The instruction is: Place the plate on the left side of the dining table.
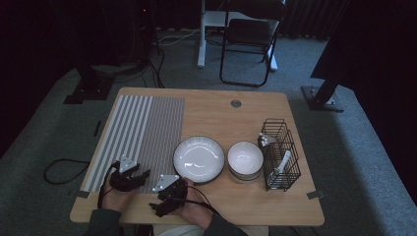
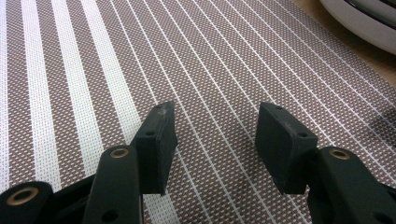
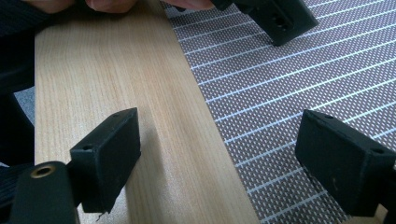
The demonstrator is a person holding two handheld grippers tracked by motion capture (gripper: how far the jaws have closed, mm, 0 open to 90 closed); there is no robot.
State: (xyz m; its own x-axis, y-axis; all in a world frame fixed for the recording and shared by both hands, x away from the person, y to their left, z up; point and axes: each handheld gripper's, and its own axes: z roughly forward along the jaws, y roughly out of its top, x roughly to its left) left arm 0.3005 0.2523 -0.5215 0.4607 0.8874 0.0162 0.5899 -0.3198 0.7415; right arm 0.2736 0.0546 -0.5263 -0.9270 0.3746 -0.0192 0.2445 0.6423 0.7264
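Just beneath both open tools [image 1: 132, 176] [image 1: 164, 196] lies the striped placemat [image 1: 142, 128].

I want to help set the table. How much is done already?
Nothing looks done yet. The mat lies bare; the plate, bowl and basket sit beside it. Left gripper and right gripper are open, holding nothing. Everything is left.

black hand-held grippers [image 1: 129, 178], dark sleeves [image 1: 103, 223]
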